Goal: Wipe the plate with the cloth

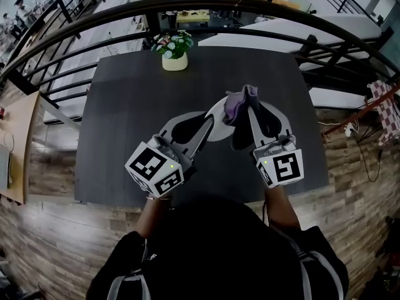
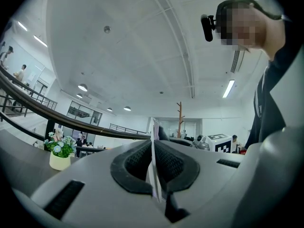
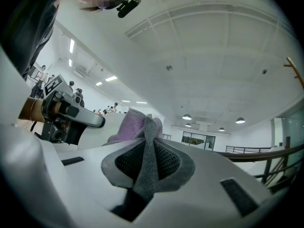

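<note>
Shows a dark table [image 1: 125, 105] with a small flower pot [image 1: 174, 52] at its far edge, on wood-plank flooring [image 1: 50, 242]. Looks past a curved black railing [image 1: 250, 6] towards white tables beyond. Glows overhead with round and strip lights [image 2: 82, 87] in a white ceiling [image 2: 123, 42].

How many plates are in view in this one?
1. The white plate is over the middle of the dark table, its edge pinched in the left gripper, the right gripper's cloth beside it. The person hides the table's near edge.
</note>
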Tool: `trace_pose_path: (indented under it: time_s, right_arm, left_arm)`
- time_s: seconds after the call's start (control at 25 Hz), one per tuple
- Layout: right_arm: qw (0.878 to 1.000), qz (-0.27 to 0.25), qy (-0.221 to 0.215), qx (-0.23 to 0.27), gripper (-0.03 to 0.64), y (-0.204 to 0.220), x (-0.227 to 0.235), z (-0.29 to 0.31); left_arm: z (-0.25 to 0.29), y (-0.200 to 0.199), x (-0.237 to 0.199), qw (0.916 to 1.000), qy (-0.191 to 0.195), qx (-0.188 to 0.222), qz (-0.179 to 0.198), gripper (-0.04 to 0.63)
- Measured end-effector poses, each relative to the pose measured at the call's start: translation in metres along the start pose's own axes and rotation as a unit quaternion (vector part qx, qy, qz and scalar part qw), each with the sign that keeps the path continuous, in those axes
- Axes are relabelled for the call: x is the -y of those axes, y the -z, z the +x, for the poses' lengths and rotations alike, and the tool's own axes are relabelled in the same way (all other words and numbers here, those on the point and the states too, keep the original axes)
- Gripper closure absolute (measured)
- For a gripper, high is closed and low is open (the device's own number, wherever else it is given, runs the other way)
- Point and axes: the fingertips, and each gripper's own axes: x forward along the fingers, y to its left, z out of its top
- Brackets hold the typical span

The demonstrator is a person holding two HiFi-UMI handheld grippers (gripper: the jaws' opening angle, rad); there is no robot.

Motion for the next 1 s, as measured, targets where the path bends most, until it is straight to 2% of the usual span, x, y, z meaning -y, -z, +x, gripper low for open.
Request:
trace_pose_path:
  time_s: [0.36,0.48,0.56,0.8,1.0]
  right_arm:
    - [0.999,0.019,0.038,-0.02,0.575,0.016,0.023,-0.015]
    - [0.998,0.043,0.044,-0.011,0.575,0.015,0.031,-0.02]
    - [0.998,0.042,0.045,-0.006,0.575,0.011,0.033,-0.024]
    - [0.998,0.044,0.035,0.017,0.575,-0.003,0.026,-0.028]
    - [0.997,0.039,-0.002,0.064,0.575,-0.028,0.0,-0.029]
  left_arm:
    - [0.001,-0.002,-0.001,1.0,0.004,-0.001,0.005,0.578]
    - [-0.002,-0.003,-0.008,0.9999,-0.007,0.005,-0.006,0.578]
    - [-0.004,0.0,-0.012,0.9998,-0.018,-0.002,0.001,0.578]
    - [-0.01,0.004,-0.024,0.9995,-0.03,-0.007,-0.002,0.578]
    - [-0.014,0.006,-0.031,0.9988,-0.046,-0.009,-0.008,0.578]
